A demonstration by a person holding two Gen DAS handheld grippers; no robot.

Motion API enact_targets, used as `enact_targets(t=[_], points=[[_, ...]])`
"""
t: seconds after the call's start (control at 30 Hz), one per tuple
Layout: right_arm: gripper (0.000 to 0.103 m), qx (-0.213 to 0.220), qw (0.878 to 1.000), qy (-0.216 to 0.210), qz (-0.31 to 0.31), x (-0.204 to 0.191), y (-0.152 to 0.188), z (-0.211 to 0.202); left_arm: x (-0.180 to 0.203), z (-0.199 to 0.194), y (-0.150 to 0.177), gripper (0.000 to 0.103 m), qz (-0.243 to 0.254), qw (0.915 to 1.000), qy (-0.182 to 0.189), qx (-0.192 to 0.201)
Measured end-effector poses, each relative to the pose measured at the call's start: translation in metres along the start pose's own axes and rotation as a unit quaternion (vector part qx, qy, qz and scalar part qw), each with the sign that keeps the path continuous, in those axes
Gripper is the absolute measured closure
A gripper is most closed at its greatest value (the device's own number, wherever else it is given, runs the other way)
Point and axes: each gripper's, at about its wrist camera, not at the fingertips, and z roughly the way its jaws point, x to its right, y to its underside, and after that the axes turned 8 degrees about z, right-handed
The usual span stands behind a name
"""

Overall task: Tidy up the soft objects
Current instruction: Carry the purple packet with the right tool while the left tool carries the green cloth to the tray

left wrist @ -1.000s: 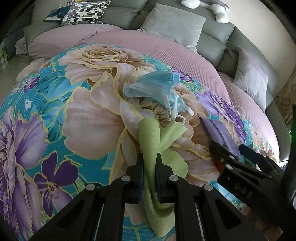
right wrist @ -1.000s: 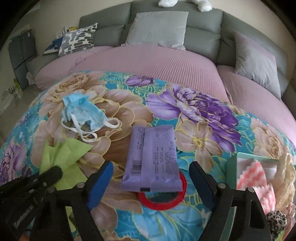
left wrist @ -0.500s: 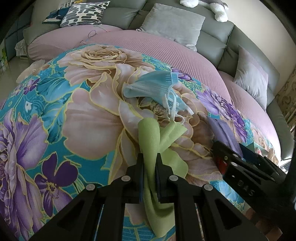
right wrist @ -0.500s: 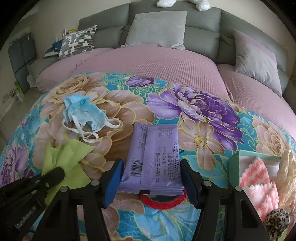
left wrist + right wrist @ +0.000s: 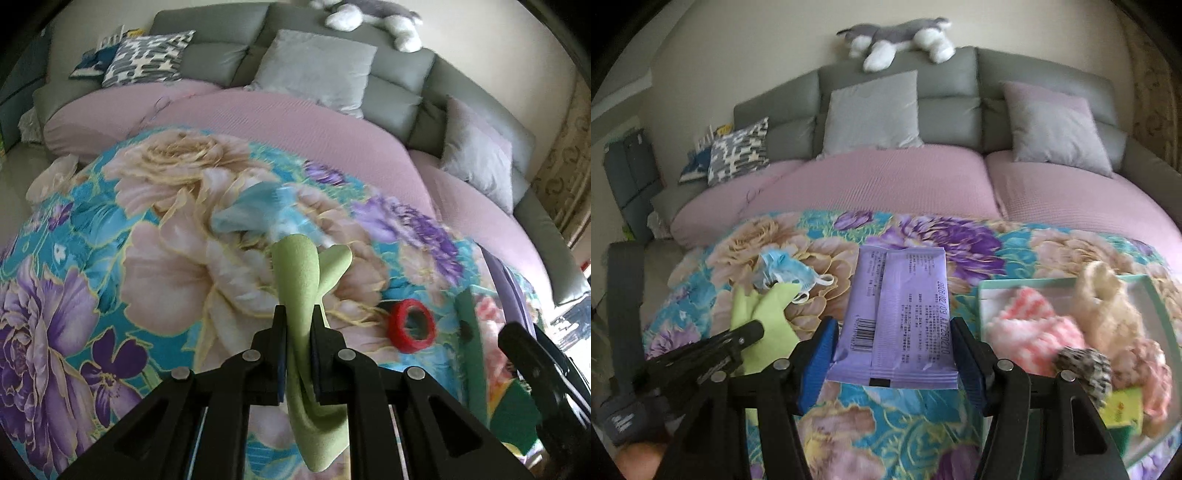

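Having just narrowed around the purple packet [image 5: 899, 314] and raised it off the floral quilt [image 5: 886, 417], the right gripper [image 5: 892, 354] pinches it beside the box [image 5: 1063, 282], while the left gripper [image 5: 298, 349] stays clamped on the green cloth [image 5: 303, 280], both ready for stowing

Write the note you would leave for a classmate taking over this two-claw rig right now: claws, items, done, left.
Left claw: shut on the green cloth, lifted off the floral quilt.
Right claw: clamped on the purple packet, raised.
Green box: at right, already holds pink knit, cream fluffy piece and other soft items.
Left out: blue face mask on the quilt; red tape roll beside the box.
Likely next: drop both held items in the box.
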Motion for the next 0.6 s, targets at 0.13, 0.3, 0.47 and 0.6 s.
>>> enact_targets(t=[0.13, 0.3, 0.47, 0.6], points=[[0.038, 0.015, 1.000, 0.021, 0.007, 0.011, 0.003, -0.025, 0.021, -0.010, -0.005, 0.092, 0.014, 0.9993, 0.032, 0.014], [0.038, 0.025, 0.998, 0.042, 0.034, 0.037, 0.008, -0.047, 0.055, -0.024, -0.009, 0.092, 0.052, 0.9966, 0.055, 0.034], [0.038, 0.051, 0.994, 0.082, 0.052, 0.068, 0.004, -0.066, 0.087, -0.045, -0.012, 0.092, 0.083, 0.9904, 0.086, 0.069], [0.038, 0.061, 0.989, 0.110, 0.073, 0.096, 0.004, -0.077, 0.110, -0.057, -0.013, 0.092, 0.112, 0.9840, 0.102, 0.094]])
